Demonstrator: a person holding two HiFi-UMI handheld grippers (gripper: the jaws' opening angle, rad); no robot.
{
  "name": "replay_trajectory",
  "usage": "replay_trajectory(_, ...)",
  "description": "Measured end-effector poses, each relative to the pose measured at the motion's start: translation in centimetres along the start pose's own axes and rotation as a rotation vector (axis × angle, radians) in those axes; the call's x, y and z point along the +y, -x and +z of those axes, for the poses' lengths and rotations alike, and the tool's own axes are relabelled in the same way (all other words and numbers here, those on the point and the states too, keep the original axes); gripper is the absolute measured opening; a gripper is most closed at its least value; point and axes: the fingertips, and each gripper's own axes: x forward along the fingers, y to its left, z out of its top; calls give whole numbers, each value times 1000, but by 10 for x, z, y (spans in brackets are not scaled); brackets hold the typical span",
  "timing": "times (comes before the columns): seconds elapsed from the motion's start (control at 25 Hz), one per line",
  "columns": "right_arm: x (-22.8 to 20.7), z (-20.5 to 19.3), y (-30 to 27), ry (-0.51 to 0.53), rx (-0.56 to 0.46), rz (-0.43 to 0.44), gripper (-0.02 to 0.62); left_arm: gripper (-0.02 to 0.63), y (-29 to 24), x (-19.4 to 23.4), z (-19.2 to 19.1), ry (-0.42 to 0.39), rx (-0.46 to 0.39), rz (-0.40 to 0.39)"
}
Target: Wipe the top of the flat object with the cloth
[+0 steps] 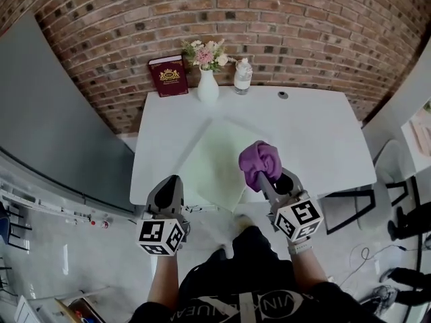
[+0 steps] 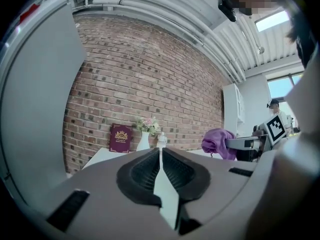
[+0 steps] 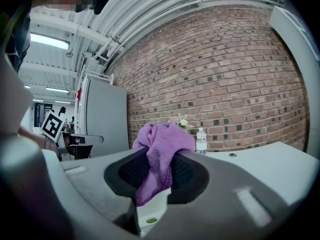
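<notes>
Purple cloth (image 1: pixel 260 160) clamped in right gripper (image 3: pixel 156 170) (bunched) | left gripper (image 2: pixel 160 168) closed, empty | pale flat sheet (image 1: pixel 212 155) on table (image 1: pixel 306 126)

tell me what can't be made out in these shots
- Head view: the right part of the green sheet is hidden behind the purple cloth and right gripper.
- Head view: the cover print on the red book is too small to read.
- Head view: the small dark round thing on the table is too small to identify.

cloth (image 1: pixel 260 160): purple, bunched, in right gripper (image 1: pixel 269 180) | flat object (image 1: pixel 217 163): pale green sheet, flat on table (image 1: pixel 316 126)
</notes>
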Motion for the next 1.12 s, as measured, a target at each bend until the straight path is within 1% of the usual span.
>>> replay_trajectory(0.2,11,-3,13,-3,-9,-20,97,23,14,0,-6,-3,4,-5)
replay_trajectory(0.56,22,-5,24,1,7,1,97,23,22,-2,-5,-3,2,-11)
replay_trajectory(0.68,22,-9,23,-12,11,1,97,23,22,-2,-3,-4,0,-9)
replay_trajectory(0.88,30,-15,29,-5,14,33,97,23,25,-5,-11,3,13,-14)
replay_trajectory(1.12,30,-21,33,-9,28,33,97,23,32,-4,-15,6,20,-6)
